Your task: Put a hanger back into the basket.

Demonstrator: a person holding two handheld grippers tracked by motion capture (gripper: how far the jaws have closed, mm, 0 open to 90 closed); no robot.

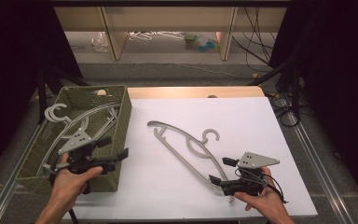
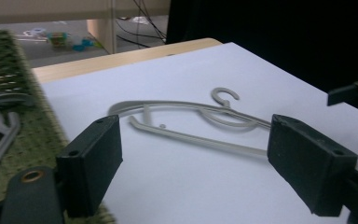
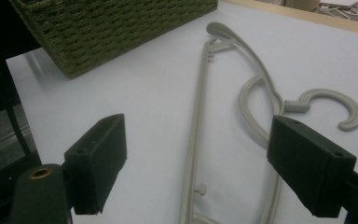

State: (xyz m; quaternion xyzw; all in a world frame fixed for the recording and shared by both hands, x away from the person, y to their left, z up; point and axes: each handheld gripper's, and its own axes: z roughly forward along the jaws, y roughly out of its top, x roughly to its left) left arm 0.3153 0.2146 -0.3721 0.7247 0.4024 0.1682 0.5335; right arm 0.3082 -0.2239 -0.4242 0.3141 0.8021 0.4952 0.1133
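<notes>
A grey plastic hanger [image 1: 182, 142] lies flat on the white table [image 1: 242, 116], hook toward the right. My right gripper [image 1: 223, 171] is open at the hanger's near end, its jaws on either side of the bar just above the table. In the right gripper view the hanger [image 3: 196, 121] runs up between the open jaws. My left gripper [image 1: 113, 148] is open and empty over the near right corner of the green woven basket [image 1: 123, 116]. In the left gripper view the hanger [image 2: 191, 116] lies ahead on the table, beyond the open jaws.
More grey hangers [image 1: 74, 123] lie inside the basket, one hook over its far left rim. A wooden strip [image 1: 191, 92] borders the table's far edge. Beyond it stand shelf legs [image 1: 112, 37], cables and small clutter on the floor. The table's right half is bare.
</notes>
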